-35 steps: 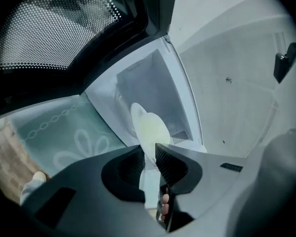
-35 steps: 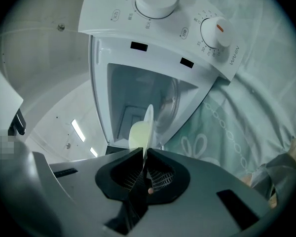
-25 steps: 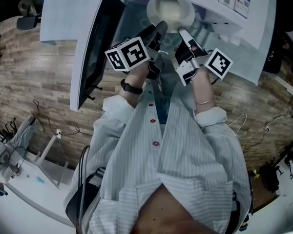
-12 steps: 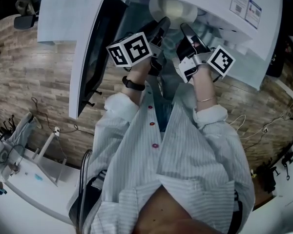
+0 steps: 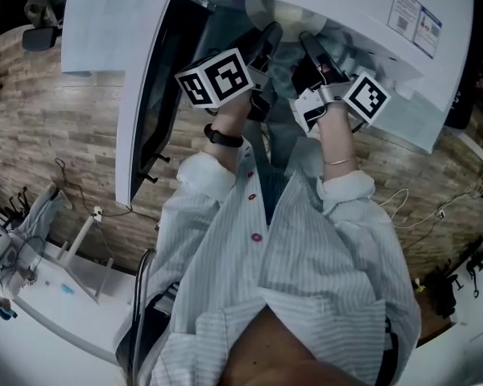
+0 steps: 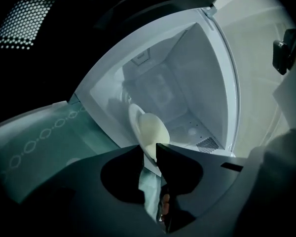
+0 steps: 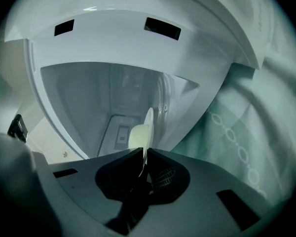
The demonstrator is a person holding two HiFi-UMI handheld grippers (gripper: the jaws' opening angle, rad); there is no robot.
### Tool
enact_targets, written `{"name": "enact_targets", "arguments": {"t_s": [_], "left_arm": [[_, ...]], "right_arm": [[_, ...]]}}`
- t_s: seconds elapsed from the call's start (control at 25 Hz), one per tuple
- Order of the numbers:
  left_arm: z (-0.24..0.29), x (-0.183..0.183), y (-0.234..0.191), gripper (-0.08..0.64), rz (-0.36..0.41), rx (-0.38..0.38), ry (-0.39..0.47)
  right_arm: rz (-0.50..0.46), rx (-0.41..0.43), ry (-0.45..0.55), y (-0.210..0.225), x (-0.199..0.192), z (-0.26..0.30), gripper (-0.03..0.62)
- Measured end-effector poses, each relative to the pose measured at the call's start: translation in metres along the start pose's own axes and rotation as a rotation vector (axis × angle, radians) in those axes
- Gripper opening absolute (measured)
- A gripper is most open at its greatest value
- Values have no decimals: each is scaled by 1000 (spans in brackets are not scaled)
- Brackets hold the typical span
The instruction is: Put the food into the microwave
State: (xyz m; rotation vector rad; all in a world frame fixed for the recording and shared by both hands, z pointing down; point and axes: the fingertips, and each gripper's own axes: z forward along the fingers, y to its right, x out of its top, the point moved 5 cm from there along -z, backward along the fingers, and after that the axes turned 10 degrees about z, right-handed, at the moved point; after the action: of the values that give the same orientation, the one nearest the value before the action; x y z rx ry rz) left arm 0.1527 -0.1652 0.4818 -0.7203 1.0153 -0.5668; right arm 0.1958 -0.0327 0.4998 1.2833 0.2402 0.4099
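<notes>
Looking down from the head view, we see both hands reaching forward into the open microwave point(image 5: 350, 18); its door point(image 5: 145, 95) is swung wide to our left, with its dark window facing inward. The left gripper point(image 5: 271, 32) and the right gripper point(image 5: 308, 42) meet a white plate point(image 5: 267, 8) from opposite sides, and a pale mound of food point(image 5: 294, 12) sits on it. The plate is already partly under the microwave's top edge, in the mouth of the cavity.

In the left gripper view, the left gripper point(image 6: 148, 149) is clenched on the near rim of the plate point(image 6: 133, 120); the rim runs in between the jaw tips, the food point(image 6: 153, 132) lies just beyond them, and the white cavity point(image 6: 187, 83) opens behind. In the right gripper view, the right gripper point(image 7: 144, 151) is likewise clamped on the plate point(image 7: 149, 120), with its jaws almost together on the thin edge; the food point(image 7: 137, 135) shows just to one side of that edge, with the cavity point(image 7: 89, 98) behind.

Whether the plate touches the cavity floor we cannot tell; no view shows its underside. The microwave stands on a tabletop covered with a greenish cloth point(image 7: 237, 132) printed with chains of rings; around it the head view shows a wood-pattern floor point(image 5: 64, 135). The marker cube point(image 5: 215, 79) of the left gripper and the marker cube point(image 5: 364, 96) of the right one sit just outside the opening.
</notes>
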Motion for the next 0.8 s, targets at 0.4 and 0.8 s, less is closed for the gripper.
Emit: {"name": "enact_targets", "arguments": {"t_s": [0.4,0.8], "left_arm": [[15,13,-1,89,97,57,-45],[29,22,-6,106,130,84,-83]], "right_arm": [[-15,15,41,-5,13,16,41],[-59,15,70,-5,24,28,41]]}}
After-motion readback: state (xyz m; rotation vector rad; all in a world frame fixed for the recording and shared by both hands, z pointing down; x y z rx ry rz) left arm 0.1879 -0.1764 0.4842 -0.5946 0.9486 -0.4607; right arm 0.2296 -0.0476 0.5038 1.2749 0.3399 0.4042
